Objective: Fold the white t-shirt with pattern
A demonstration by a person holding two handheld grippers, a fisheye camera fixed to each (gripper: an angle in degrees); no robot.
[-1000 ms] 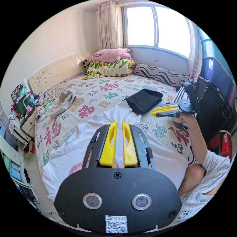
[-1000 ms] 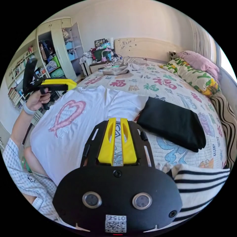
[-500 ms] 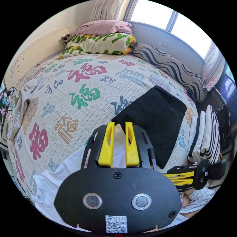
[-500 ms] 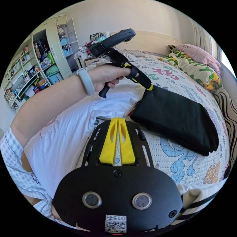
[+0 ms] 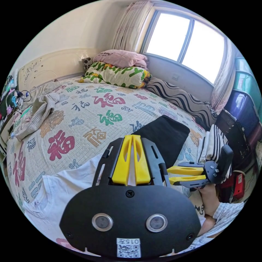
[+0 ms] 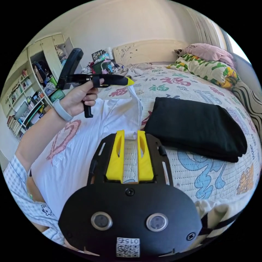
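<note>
On the bed (image 5: 82, 114) lie one white t-shirt (image 6: 82, 142) with a pink heart print, one folded black garment (image 6: 196, 128), one beige garment (image 5: 38, 114) and one striped folded item (image 5: 215, 142). Two pillows (image 5: 120, 68) are stacked by the window. Two grippers (image 6: 128, 135) are in sight.

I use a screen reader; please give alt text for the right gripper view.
The left gripper, shut, lifts a sleeve of the white t-shirt off the bed. The right gripper hangs open near it, beside folded black clothing.

White t-shirt (image 6: 82, 152) with pink heart print, black folded garment (image 6: 196, 127), yellow fingers (image 6: 144, 161), black-and-white striped cloth (image 5: 215, 144)
</note>
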